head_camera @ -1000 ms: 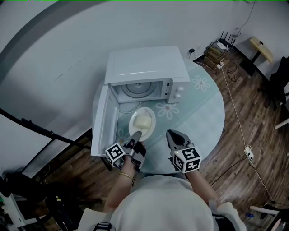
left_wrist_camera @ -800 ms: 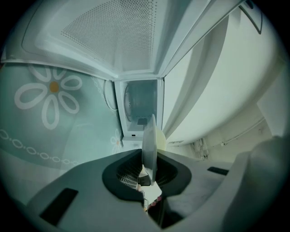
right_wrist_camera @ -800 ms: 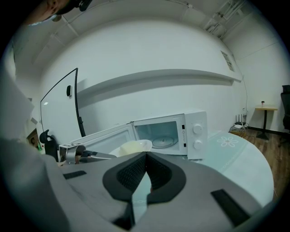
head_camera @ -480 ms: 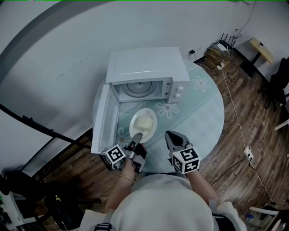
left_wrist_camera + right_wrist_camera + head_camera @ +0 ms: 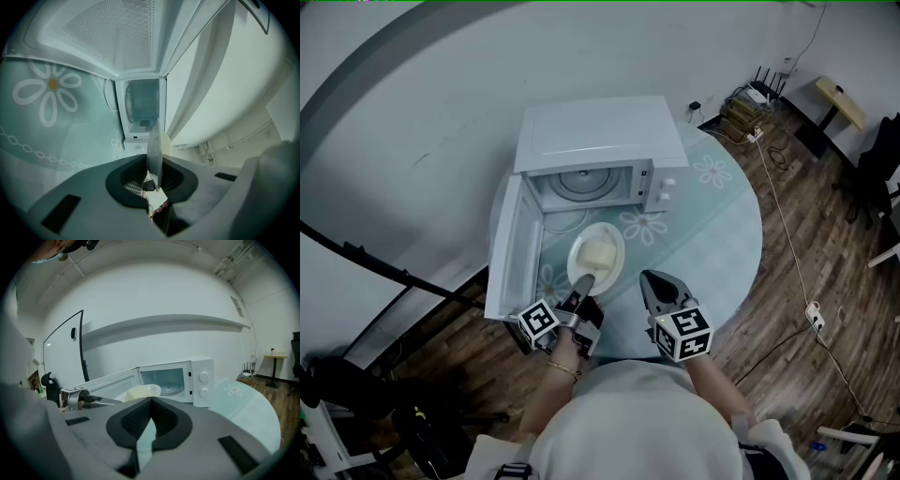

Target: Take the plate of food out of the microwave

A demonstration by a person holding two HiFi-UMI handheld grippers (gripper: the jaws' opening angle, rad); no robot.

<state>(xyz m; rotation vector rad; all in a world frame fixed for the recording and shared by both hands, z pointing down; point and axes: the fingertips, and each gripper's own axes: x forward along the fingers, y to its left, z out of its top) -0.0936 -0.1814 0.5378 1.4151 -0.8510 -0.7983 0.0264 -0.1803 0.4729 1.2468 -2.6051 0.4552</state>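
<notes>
A white plate [image 5: 596, 255] carrying pale yellow food hangs just above the table in front of the white microwave [image 5: 600, 150]. The microwave's door [image 5: 512, 253] stands wide open to the left, and its glass turntable [image 5: 586, 184] is bare. My left gripper [image 5: 582, 284] is shut on the plate's near rim. In the left gripper view the plate [image 5: 154, 147] shows edge-on between the jaws. My right gripper [image 5: 656, 284] hovers to the right of the plate, shut and holding nothing. In the right gripper view the plate [image 5: 140, 391] sits before the open microwave [image 5: 187, 378].
The round table [image 5: 712, 225] has a pale green cloth with a flower print. Its front edge lies close under both grippers. Cables and a router [image 5: 748, 105] lie on the wood floor at the right. A white wall runs behind the microwave.
</notes>
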